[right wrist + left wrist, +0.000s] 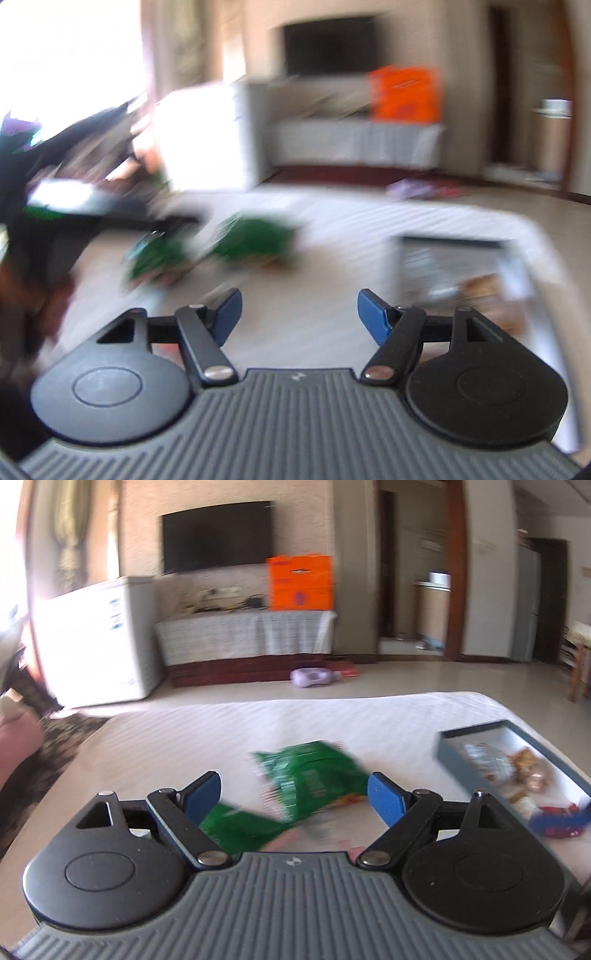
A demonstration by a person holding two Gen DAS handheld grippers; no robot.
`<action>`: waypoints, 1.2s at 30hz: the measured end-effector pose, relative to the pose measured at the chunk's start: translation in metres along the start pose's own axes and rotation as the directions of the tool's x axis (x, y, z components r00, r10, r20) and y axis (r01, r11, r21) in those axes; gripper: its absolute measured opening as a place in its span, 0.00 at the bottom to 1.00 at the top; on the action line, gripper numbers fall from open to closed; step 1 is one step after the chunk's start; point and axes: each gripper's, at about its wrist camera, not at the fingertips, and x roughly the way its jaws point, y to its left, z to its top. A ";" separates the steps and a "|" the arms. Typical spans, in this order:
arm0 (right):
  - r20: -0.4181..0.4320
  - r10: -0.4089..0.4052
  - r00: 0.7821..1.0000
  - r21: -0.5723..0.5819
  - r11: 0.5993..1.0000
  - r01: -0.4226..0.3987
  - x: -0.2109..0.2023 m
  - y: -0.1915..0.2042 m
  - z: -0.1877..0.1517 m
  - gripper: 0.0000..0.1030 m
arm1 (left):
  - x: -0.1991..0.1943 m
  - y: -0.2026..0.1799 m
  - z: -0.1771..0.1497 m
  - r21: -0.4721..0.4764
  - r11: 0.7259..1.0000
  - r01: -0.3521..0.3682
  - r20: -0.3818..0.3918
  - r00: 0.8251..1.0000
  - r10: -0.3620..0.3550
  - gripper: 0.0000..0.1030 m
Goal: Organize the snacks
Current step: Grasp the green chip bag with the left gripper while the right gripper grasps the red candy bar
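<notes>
The green snack bags (pixel 306 775) lie loose on the white table (pixel 184 734), right between and just ahead of the left gripper (pixel 293 794), its jaws spread wide and empty, while the right gripper (pixel 299 314), also wide open with nothing in it, sits farther off, nearer the blue box (pixel 465 764).

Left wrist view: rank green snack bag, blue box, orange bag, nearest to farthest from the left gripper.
1. green snack bag, on the bed between the open fingers of the left gripper.
2. blue box, right side of the bed, snacks inside.
3. orange bag, across the room on the TV bench.
</notes>
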 end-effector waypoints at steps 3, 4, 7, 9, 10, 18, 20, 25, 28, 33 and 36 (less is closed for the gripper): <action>-0.110 0.006 0.994 -0.173 0.985 -0.025 0.028 0.033 -0.007 0.69 | 0.000 0.028 -0.007 -0.055 0.997 -0.046 -0.032 0.999 0.044 0.88; -0.121 -0.001 0.993 -0.198 0.980 -0.023 0.035 0.039 -0.008 0.69 | 0.000 0.035 -0.008 -0.066 0.996 -0.055 -0.036 0.998 0.053 0.88; -0.126 -0.032 0.992 -0.219 0.976 0.004 0.051 0.045 -0.006 0.69 | 0.001 0.051 -0.011 -0.076 0.993 -0.086 -0.049 0.995 0.082 0.88; -0.141 -0.035 0.989 -0.215 0.977 0.004 0.063 0.046 -0.004 0.69 | 0.002 0.059 -0.012 -0.082 0.992 -0.099 -0.052 0.994 0.095 0.88; -0.155 -0.028 0.988 -0.209 0.978 -0.005 0.070 0.046 -0.002 0.68 | 0.003 0.063 -0.013 -0.083 0.991 -0.104 -0.056 0.993 0.100 0.88; -0.222 0.029 0.975 -0.088 0.995 -0.050 0.087 0.055 -0.001 0.33 | 0.017 0.084 -0.020 -0.063 0.990 -0.127 -0.104 0.987 0.120 0.96; -0.229 0.009 0.973 -0.059 0.998 -0.023 0.081 0.048 -0.003 0.31 | 0.024 0.083 -0.023 -0.050 0.991 -0.124 -0.128 0.985 0.117 0.97; -0.243 -0.003 0.970 -0.011 1.000 0.000 0.072 0.035 -0.009 0.30 | 0.053 0.080 -0.023 -0.039 0.990 -0.133 -0.150 0.981 0.126 0.98; -0.245 0.004 0.970 -0.010 1.000 -0.007 0.070 0.034 -0.011 0.30 | 0.077 0.074 -0.026 -0.044 0.994 -0.100 -0.197 0.976 0.089 1.00; -0.246 0.013 0.969 -0.004 1.000 -0.014 0.070 0.033 -0.010 0.30 | 0.094 0.059 -0.033 0.026 0.992 -0.125 -0.180 0.975 0.127 1.00; -0.247 0.006 0.969 -0.012 1.000 -0.009 0.070 0.035 -0.009 0.30 | 0.102 0.057 -0.038 0.022 0.991 -0.134 -0.179 0.974 0.136 1.00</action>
